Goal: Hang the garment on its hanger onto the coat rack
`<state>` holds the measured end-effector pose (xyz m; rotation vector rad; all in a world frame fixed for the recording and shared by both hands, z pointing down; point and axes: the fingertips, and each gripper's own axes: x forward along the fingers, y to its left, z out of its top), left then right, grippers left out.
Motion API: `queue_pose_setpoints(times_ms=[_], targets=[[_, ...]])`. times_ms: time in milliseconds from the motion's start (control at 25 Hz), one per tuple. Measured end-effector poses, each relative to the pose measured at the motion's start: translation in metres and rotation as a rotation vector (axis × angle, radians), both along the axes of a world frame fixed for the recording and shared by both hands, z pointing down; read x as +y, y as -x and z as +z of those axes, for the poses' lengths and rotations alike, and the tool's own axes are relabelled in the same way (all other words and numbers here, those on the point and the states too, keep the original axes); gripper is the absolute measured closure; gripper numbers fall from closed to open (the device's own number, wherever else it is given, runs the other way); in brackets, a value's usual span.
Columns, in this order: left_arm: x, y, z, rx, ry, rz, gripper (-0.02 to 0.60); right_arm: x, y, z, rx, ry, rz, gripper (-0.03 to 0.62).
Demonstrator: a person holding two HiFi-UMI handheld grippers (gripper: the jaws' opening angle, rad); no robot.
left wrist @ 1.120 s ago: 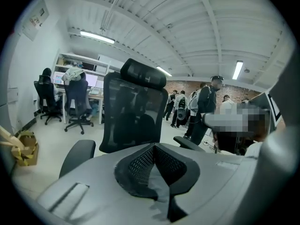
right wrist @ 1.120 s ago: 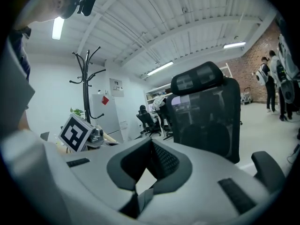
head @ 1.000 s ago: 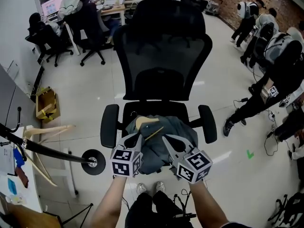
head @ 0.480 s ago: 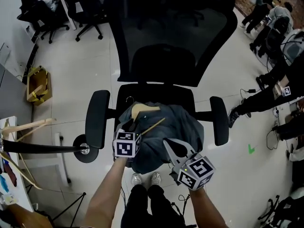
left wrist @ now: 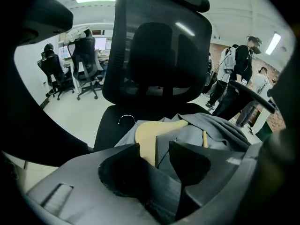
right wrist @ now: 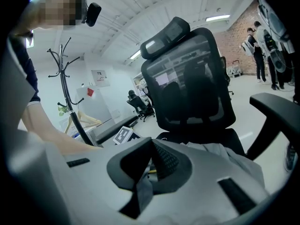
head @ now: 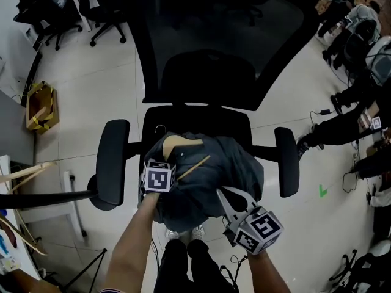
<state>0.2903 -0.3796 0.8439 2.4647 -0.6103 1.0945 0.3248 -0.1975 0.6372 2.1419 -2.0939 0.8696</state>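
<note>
The garment (head: 220, 176), a grey jacket on its wooden hanger (head: 183, 144), lies on the seat of the office chair (head: 201, 118), not yet lifted. The left gripper (left wrist: 154, 150) has come down to it. Its jaws have just been opening and now stand wide, straddling the hanger's shoulder without pressing on it. The right gripper (right wrist: 152, 146) has sunk beside the jacket; its jaws appear closed on nothing. A grasp is likely next. The coat rack (right wrist: 69, 86) stands well apart.

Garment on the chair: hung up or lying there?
Not hung: the garment lies crumpled on the chair seat with its wooden hanger, off the coat rack.
</note>
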Motion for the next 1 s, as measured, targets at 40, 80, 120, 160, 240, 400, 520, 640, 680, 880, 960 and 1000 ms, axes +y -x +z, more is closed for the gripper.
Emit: queue_pose_setpoints(times_ms=[40,80,120,160,240,400,520,640,680,880,960,1000], targets=[[0.0,0.0,0.004,-0.009,0.01,0.0,0.382,0.0,-0.001,0.001,-0.002,0.002,0.002,0.585],[0.001,0.001,0.009,-0.021,0.022,-0.002,0.382,0.0,-0.002,0.002,-0.004,0.004,0.003,0.585],[0.0,0.003,0.015,-0.038,0.032,-0.004,0.38,0.0,-0.003,0.003,-0.006,0.006,0.005,0.585],[0.0,0.005,0.02,-0.058,0.04,-0.006,0.38,0.0,-0.004,0.004,-0.007,0.008,0.007,0.585],[-0.001,0.008,0.025,-0.087,0.047,-0.004,0.368,0.001,-0.006,0.007,-0.01,0.01,0.013,0.585],[0.0,0.007,0.033,-0.086,0.075,-0.005,0.365,0.003,-0.008,0.012,-0.016,0.018,0.022,0.585],[0.001,0.005,0.035,-0.083,0.072,0.007,0.377,0.005,-0.008,0.015,-0.022,0.025,0.023,0.585],[-0.002,0.005,0.029,-0.07,0.067,0.001,0.449,0.007,-0.007,0.017,-0.026,0.03,0.02,0.585],[-0.003,0.004,0.025,-0.058,0.047,-0.001,0.452,0.008,-0.008,0.017,-0.026,0.03,0.02,0.585],[0.001,-0.007,-0.012,0.059,-0.087,0.025,0.456,0.013,-0.016,0.012,-0.031,0.027,0.039,0.585],[0.01,-0.012,-0.025,0.111,-0.093,0.061,0.456,0.016,-0.018,0.008,-0.024,0.024,0.04,0.585],[0.016,-0.015,-0.031,0.131,-0.091,0.082,0.456,0.017,-0.019,0.006,-0.022,0.023,0.04,0.585]])
